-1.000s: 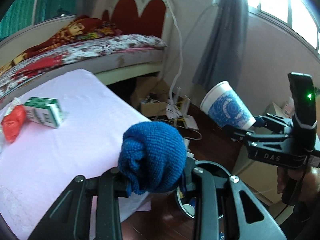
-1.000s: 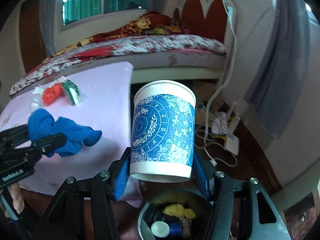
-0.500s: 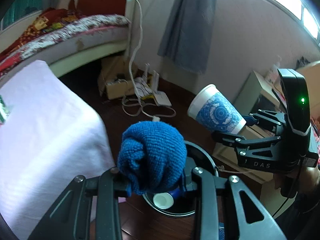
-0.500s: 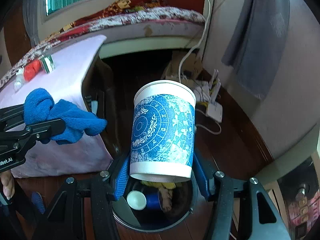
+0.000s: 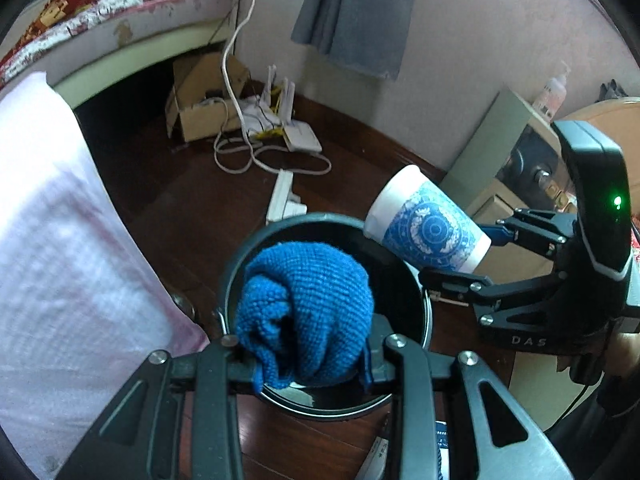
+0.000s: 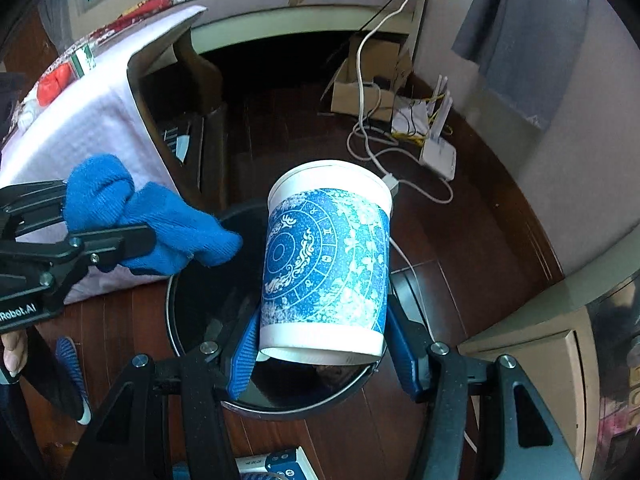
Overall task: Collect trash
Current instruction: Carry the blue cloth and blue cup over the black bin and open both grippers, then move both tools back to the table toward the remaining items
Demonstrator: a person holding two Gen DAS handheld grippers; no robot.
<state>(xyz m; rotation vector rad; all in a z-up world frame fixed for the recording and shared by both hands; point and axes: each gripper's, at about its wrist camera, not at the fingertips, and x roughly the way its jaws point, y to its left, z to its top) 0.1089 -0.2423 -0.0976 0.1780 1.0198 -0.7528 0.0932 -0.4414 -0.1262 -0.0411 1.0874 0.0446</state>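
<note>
Left gripper [image 5: 304,360] tilted steeply down, jaws partly closed and clamped on a load. Right gripper [image 6: 324,344] also pitched down, jaws wider, pads pressing a load. Fingertip [image 6: 12,354] visible at left handle.

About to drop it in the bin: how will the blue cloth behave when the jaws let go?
The blue cloth looks soft and floppy, bunched and drooping; probably light, so it may snag on the left gripper above the bin.

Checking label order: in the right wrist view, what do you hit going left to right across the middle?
Left gripper → blue cloth → paper cup → white router
</note>
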